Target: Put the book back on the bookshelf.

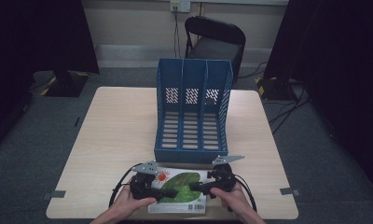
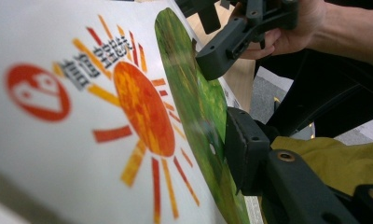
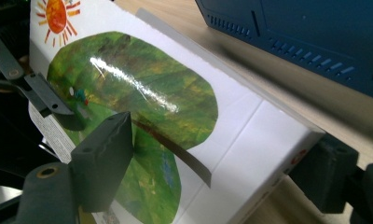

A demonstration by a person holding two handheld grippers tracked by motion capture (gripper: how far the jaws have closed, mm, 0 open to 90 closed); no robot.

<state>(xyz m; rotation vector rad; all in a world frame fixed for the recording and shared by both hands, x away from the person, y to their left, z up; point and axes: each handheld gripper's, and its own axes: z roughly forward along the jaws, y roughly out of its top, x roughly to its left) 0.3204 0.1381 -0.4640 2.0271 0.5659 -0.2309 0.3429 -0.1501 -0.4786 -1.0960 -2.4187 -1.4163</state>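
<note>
Glossy book cover; wood-grain table

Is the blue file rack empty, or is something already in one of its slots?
Empty, as far as shows. In the high view all three slots of the blue file rack show bare slatted floors; the book lies on the table in front.

White picture book, green leaf cover, seemingly flat at table's near edge.

Book: white cover, big mottled green leaf with brown stem, orange-red sun with orange and yellow rays, red round logo, dark lettering. File rack: blue, slotted holes. Table: light wood grain. Both grippers black.
</note>
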